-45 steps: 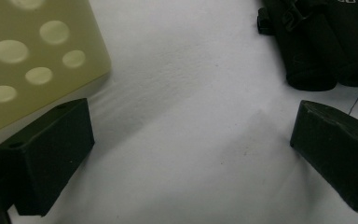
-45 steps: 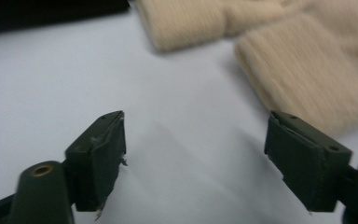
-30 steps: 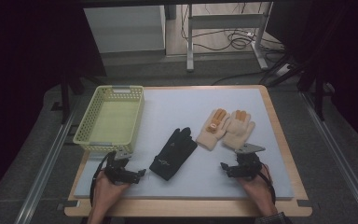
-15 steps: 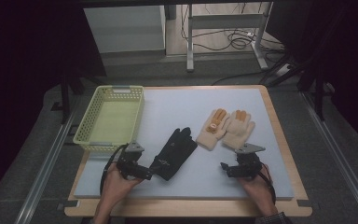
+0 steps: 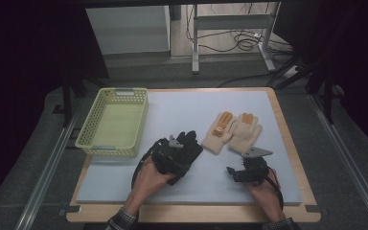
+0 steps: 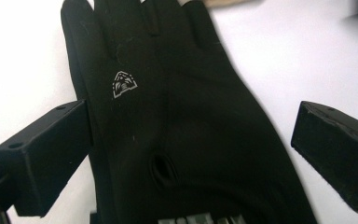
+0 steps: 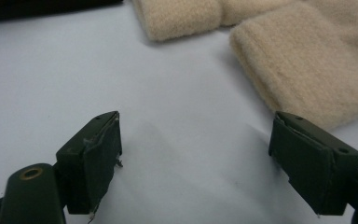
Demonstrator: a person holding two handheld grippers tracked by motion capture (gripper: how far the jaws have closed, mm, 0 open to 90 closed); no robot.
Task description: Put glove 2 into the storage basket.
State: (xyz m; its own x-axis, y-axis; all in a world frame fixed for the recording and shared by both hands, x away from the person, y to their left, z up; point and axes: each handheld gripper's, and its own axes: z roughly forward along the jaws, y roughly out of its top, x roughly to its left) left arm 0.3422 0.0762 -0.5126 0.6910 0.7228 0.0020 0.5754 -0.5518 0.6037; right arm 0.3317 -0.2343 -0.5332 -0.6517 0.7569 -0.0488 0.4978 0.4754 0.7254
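A black glove [image 5: 191, 142] [image 6: 135, 56] with a small grey logo lies flat at the middle of the pale blue mat [image 5: 182, 108]. My left gripper [image 5: 183, 152] [image 6: 191, 122] stands open over its cuff end, one jaw on each side of the glove and not closed on it. Two cream gloves with orange fingertips [image 5: 219, 130] [image 5: 245, 133] lie side by side to the right. Their cuffs [image 7: 307, 60] [image 7: 182, 16] lie just ahead of my right gripper [image 5: 239, 166] [image 7: 196, 136], which is open over bare mat near the front right.
A pale yellow mesh basket [image 5: 87, 130] stands at the mat's left edge, with nothing in it. The wooden table rim [image 5: 287, 139] frames the mat. Beyond the table are metal frame legs and cables on the floor.
My left gripper has moved right and forward from the front left of the mat until its open jaws straddle the black glove. The right gripper has stayed where it was.
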